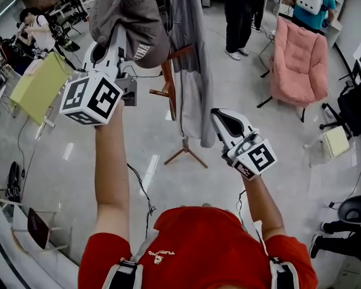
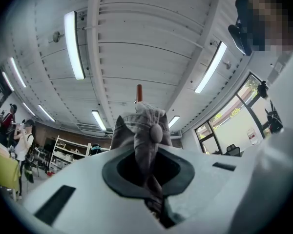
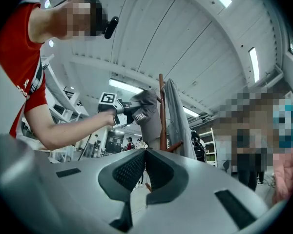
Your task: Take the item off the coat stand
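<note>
Grey floor [image 1: 186, 185]. Your left gripper [image 2: 149, 147] fingers pinch cap [image 1: 132, 17], 11 o'clock; right gripper [image 3: 142, 156] fingers pressed together, empty. Sideways pull may snag cap, tip coat stand [image 1: 170, 86].

Hanging coat [image 1: 189, 59] flanks stand [image 1: 169, 84]; floor [image 1: 66, 179] around open.

You stand on a shiny grey floor [image 1: 60, 179]. A soft pink chair [image 1: 298, 62] sits far off on your right, and a yellow table [image 1: 39, 86] on your left. Above you is a white ceiling [image 2: 136, 33] with long bright lights [image 2: 74, 45]. Big windows [image 2: 232, 126] let in daylight. White shelves [image 2: 68, 155] stand by the far wall.
</note>
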`<state>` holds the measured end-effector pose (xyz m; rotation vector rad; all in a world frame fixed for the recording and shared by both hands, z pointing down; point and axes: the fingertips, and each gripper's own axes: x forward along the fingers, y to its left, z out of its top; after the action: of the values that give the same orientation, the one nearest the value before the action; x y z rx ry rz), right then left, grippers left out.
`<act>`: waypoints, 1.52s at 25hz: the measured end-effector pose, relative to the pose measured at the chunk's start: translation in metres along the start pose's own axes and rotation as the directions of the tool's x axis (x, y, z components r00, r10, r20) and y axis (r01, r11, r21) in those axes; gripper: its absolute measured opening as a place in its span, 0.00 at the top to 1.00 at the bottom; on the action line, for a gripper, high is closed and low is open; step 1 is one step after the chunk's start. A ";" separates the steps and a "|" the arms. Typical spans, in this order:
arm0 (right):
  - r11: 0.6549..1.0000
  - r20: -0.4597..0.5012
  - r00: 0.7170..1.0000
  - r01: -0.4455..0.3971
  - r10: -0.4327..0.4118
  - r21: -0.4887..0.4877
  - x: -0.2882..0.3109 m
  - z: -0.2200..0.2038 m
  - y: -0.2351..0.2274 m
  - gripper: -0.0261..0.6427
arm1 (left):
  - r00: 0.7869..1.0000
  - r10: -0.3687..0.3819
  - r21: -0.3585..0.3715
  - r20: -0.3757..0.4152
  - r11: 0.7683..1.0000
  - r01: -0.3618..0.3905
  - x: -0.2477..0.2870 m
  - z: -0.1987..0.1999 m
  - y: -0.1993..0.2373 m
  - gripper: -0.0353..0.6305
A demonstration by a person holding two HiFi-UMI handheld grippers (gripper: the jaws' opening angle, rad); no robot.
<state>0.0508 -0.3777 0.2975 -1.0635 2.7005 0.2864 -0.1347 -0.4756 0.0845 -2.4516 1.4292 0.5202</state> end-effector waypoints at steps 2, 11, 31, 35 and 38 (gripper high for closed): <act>1.000 -0.002 1.000 -0.001 0.001 -0.001 -0.001 0.000 0.004 0.92 | 1.000 -0.013 -0.001 0.021 1.000 0.013 -0.010 0.012 -0.004 0.91; 1.000 0.028 0.999 -0.015 0.015 0.001 0.000 0.016 0.009 0.92 | 0.999 -0.019 -0.008 -0.031 1.000 0.019 -0.079 -0.013 -0.018 0.91; 0.999 0.059 0.997 0.040 -0.039 -0.020 -0.018 0.036 -0.004 0.93 | 0.986 -0.088 -0.034 -0.139 0.996 0.084 -0.162 -0.108 -0.090 0.91; 0.999 0.056 0.998 0.036 -0.035 -0.019 -0.019 0.037 -0.001 0.93 | 0.986 -0.092 -0.041 -0.141 0.995 0.087 -0.163 -0.108 -0.092 0.91; 0.999 0.055 0.998 0.035 -0.033 -0.018 -0.016 0.039 0.000 0.93 | 0.985 -0.093 -0.043 -0.144 0.995 0.087 -0.163 -0.107 -0.090 0.91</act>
<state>0.0674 -0.3568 0.2648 -1.0896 2.6338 0.3311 -0.1107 -0.3462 0.2546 -2.6172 1.3646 0.3580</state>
